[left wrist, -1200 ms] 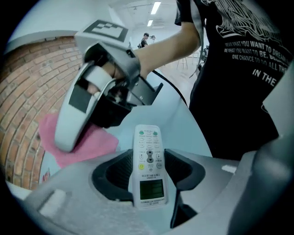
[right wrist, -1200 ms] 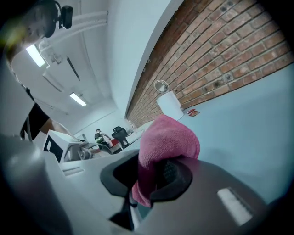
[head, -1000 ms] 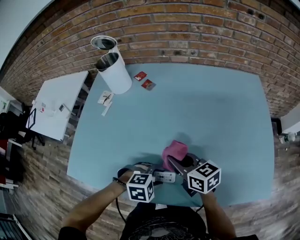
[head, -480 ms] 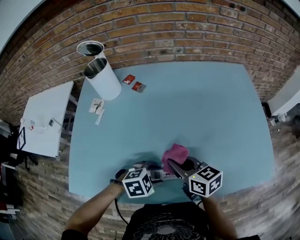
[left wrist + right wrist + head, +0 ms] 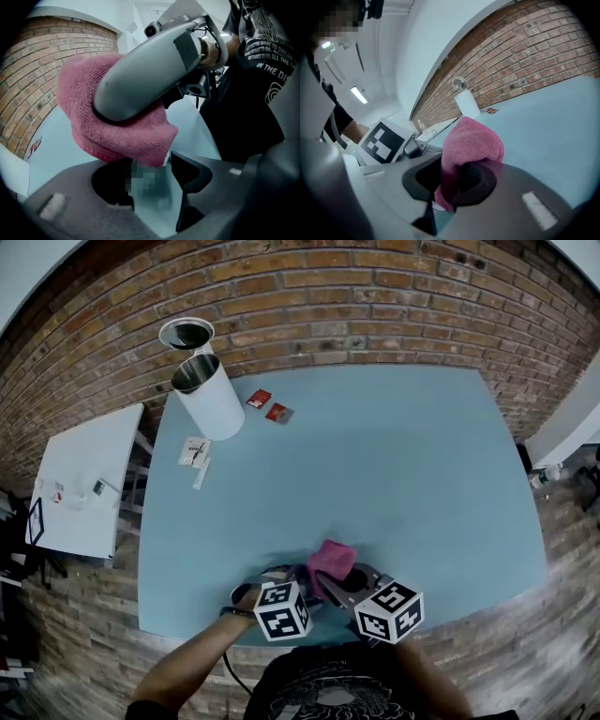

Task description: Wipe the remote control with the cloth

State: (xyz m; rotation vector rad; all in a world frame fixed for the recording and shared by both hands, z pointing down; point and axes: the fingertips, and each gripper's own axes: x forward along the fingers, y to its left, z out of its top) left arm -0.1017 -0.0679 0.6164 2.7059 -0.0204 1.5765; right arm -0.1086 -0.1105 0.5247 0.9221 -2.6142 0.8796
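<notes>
At the near edge of the blue table [image 5: 394, 474], my right gripper [image 5: 334, 579] is shut on a folded pink cloth [image 5: 330, 559]. In the right gripper view the cloth [image 5: 471, 140] stands up out of the gripper [image 5: 452, 177], pinched low between the jaws. My left gripper [image 5: 284, 577] is close on the cloth's left. Its jaws [image 5: 152, 171] stand apart with only blue table showing between them, and the cloth [image 5: 117, 136] hangs just above them. I cannot make out the remote control; the cloth and grippers cover that spot.
A white cylindrical bin [image 5: 208, 395] and a round can [image 5: 186, 334] stand at the table's far left corner. Two red packets [image 5: 267, 407] and white paper slips [image 5: 194, 454] lie near them. A white side table [image 5: 84, 479] is on the left, with a brick wall behind.
My right gripper has carried the cloth leftwards, closer to the left gripper. A pale object that showed between the two marker cubes earlier is now covered.
</notes>
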